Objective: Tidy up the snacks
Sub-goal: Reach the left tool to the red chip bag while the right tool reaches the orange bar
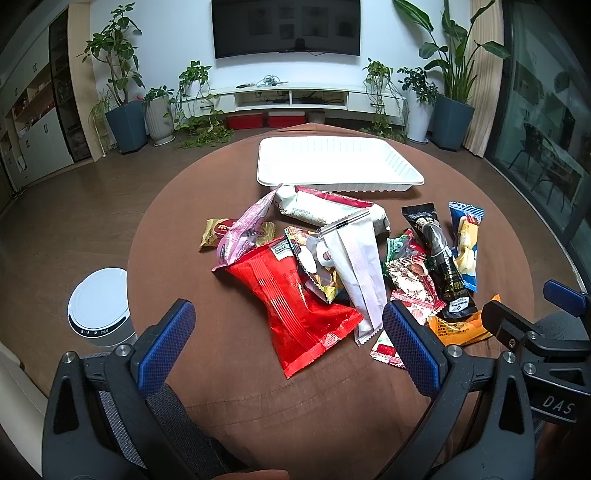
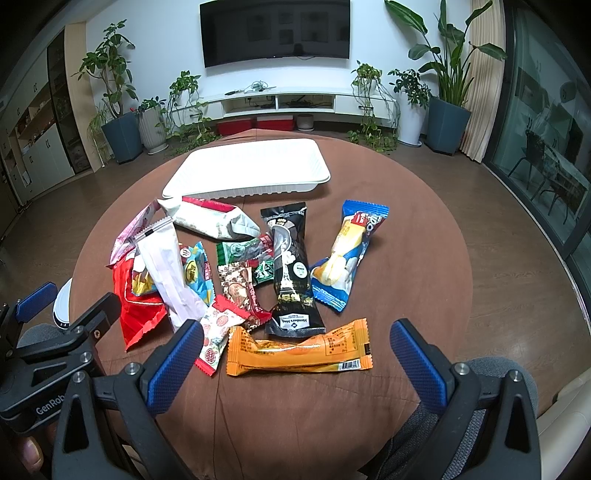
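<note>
Nearest the right camera: orange packet [image 2: 299,350], flat on the brown tabletop [image 2: 406,229], crosswise between the spread blue pads of the right tongs [image 2: 297,363], untouched. Right tongs wide, holding nothing. Left tongs [image 1: 288,341] likewise wide and empty, hovering over the near end of a red bag [image 1: 295,306]. Behind these, a loose heap of snacks mid-tabletop: long white sachet [image 1: 356,273] leaning across the red bag, pink pouch [image 1: 245,230] at the left, black wrapper [image 2: 291,273] upright in the middle, blue-and-yellow packet [image 2: 349,254] a little apart on the right. Beyond the heap, near the far edge: white tray [image 2: 251,168], nothing inside. Farther off: wall television [image 2: 275,31], potted plants.
</note>
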A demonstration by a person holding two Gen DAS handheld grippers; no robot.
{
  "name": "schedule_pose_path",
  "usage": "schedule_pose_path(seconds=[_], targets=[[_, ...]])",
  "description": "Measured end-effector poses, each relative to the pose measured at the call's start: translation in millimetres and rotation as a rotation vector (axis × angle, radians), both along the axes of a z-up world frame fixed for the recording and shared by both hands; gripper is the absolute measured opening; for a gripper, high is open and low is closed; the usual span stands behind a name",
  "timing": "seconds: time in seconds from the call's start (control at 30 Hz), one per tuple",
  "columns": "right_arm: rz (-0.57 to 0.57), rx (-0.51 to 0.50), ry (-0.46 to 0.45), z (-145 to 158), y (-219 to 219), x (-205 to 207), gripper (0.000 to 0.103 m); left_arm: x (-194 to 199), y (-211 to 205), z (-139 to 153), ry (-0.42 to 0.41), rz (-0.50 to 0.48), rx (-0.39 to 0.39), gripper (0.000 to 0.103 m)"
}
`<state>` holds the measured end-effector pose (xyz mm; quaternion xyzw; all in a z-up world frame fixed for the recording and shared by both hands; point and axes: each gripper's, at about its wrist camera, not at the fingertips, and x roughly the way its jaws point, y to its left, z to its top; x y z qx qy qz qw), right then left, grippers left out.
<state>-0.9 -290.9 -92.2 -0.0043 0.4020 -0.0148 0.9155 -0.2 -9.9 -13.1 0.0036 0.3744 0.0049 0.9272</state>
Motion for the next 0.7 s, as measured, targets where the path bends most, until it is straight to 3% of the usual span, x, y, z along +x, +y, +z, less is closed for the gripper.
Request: schedule_pose_path(seconds=[0.57,0.7], targets=[[0.007,0.027,0.017,-12,-2,0,0.103,-2,10,-6,0.013,-0.009,-0.012,0.103],[0.026,0.093,0.007,-13,-18,-3,0.103,-2,31,-5,-0.015,-0.105,-0.150,0.103]])
